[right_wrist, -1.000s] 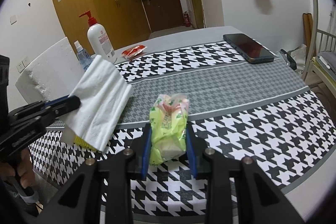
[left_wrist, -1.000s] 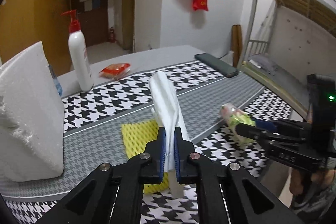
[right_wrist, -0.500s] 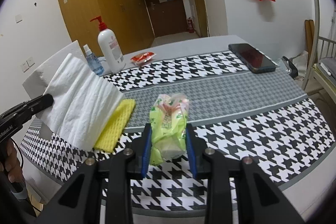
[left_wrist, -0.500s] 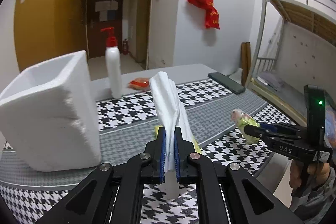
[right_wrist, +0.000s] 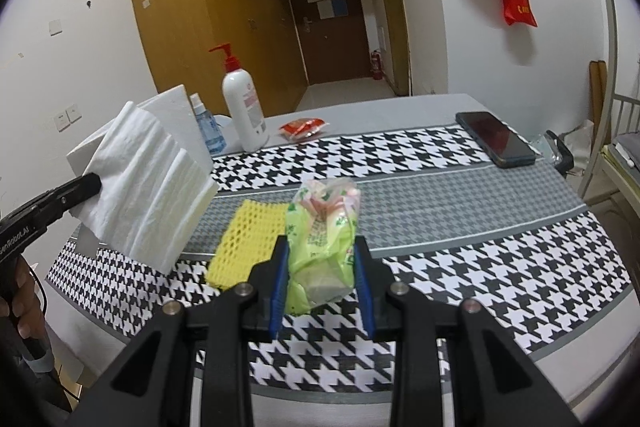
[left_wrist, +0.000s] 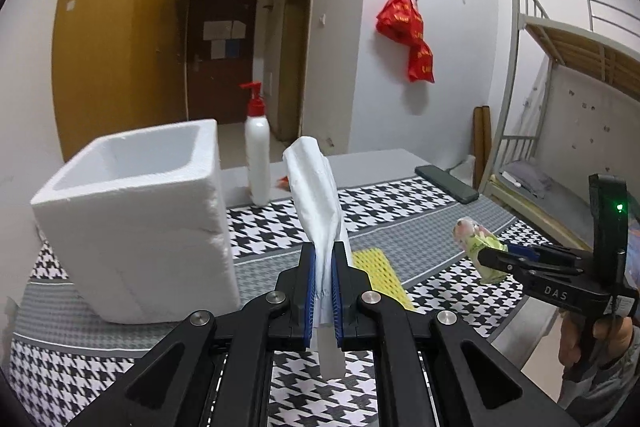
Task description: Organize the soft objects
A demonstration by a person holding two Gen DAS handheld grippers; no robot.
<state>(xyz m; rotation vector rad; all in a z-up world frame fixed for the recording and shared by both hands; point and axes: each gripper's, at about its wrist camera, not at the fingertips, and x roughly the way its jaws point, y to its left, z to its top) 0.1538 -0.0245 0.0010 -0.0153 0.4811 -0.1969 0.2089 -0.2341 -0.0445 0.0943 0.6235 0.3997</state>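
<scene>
From the left wrist view, the left claw [left_wrist: 324,287] is clamped on a folded white tissue [left_wrist: 316,195], whose free end stands up and forward between the blue pads while a short end hangs below them. Just to its left an open white foam box [left_wrist: 136,227] stands on the houndstooth-covered surface [left_wrist: 400,219]. A yellow foam net [left_wrist: 380,271] lies flat on the surface just beyond the claw. Behind the box stands a white pump bottle [left_wrist: 257,163] with a red top. At the right edge the right claw [left_wrist: 486,259] grips a green plastic packet [left_wrist: 478,247], held above the surface.

From the right wrist view, the right claw [right_wrist: 320,279] is closed on the green plastic packet [right_wrist: 322,235], pads pressing both sides. The yellow foam net [right_wrist: 248,235] lies just left of it. Farther left, the left claw [right_wrist: 90,183] holds the white tissue [right_wrist: 148,195] up in front of the foam box [right_wrist: 172,111]. A dark phone [right_wrist: 494,137] lies at the far right of the surface [right_wrist: 480,259].
</scene>
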